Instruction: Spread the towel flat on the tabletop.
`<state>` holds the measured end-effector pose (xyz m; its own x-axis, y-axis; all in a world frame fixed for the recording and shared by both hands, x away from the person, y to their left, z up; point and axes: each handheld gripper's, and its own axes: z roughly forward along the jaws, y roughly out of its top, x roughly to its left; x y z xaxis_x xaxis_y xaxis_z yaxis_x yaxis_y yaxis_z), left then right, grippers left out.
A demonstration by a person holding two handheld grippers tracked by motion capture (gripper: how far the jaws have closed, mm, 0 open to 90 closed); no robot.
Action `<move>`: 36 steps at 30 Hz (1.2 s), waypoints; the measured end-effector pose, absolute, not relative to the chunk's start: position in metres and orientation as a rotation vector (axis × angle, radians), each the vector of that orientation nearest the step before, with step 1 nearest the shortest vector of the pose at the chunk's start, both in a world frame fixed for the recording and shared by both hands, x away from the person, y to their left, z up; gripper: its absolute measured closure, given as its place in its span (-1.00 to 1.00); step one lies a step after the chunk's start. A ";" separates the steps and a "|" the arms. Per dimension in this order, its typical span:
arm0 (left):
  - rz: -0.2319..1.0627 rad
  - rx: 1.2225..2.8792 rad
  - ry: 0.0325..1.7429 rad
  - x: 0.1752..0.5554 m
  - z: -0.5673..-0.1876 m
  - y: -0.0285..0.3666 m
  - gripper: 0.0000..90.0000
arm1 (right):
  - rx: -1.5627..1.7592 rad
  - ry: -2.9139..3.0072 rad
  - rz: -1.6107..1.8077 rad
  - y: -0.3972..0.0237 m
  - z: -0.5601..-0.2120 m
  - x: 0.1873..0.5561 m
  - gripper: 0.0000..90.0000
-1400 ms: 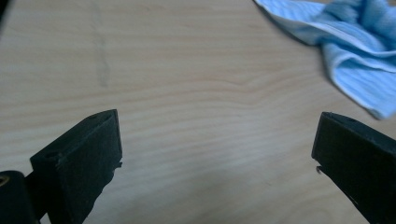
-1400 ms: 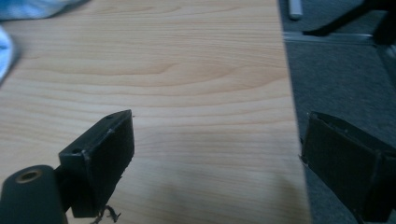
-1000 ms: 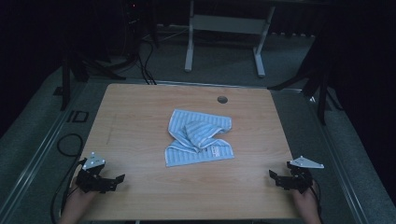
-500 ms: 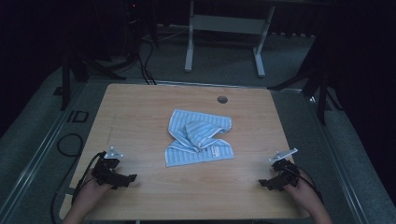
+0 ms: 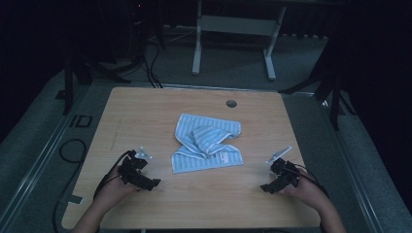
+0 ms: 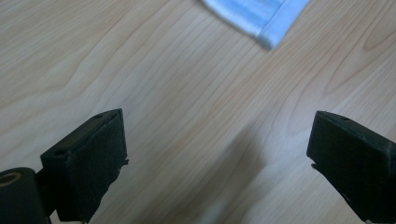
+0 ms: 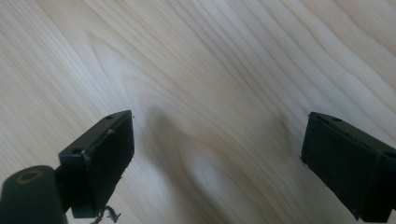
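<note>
The wooden table (image 5: 145, 111) takes up the middle of the high view, and near its centre, a little toward twelve o'clock, lies a crumpled blue-and-white striped towel (image 5: 206, 148). It is partly folded over itself, with its near edge running roughly from nine to three o'clock and a white label near its four o'clock corner. A small round hole (image 5: 231, 103) sits in the tabletop beyond it, at twelve o'clock.

The left gripper (image 5: 148, 183) rests low over the table at about eight o'clock from the towel, near its near-left corner. In the left gripper view its jaws stand wide apart with nothing between them but bare wood, and the towel's hemmed corner (image 6: 271, 28) shows ahead at about one o'clock, apart from the jaws.

The right gripper (image 5: 269, 187) sits at about four o'clock from the towel, farther off than the left one. Its jaws are likewise spread, over bare wood.

By my reading, the left hand has the shorter reach: the towel's near-left corner lies just ahead and to the right of its jaws, while the right must travel toward ten o'clock to meet the near-right corner.
</note>
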<state>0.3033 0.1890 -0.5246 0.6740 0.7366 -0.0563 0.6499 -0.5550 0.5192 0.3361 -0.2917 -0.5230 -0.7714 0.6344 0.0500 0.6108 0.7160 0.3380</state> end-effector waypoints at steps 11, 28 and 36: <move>0.241 2.455 0.928 0.320 -0.524 0.143 -0.69 | 0.798 2.846 0.525 -0.256 -0.511 0.353 -0.21; 0.233 2.476 0.824 0.352 -0.527 0.088 -0.38 | 0.663 2.924 0.597 -0.185 -0.497 0.395 -0.01; 0.257 2.424 0.816 0.366 -0.525 0.063 -0.37 | 0.602 2.911 0.714 -0.137 -0.490 0.411 0.05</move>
<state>0.3662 0.0630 -0.5254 0.7961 0.6052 0.0024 0.4969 -0.6559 0.5682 0.4113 -0.1368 -0.4898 -0.9190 0.3940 0.0121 0.3549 0.8136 0.4606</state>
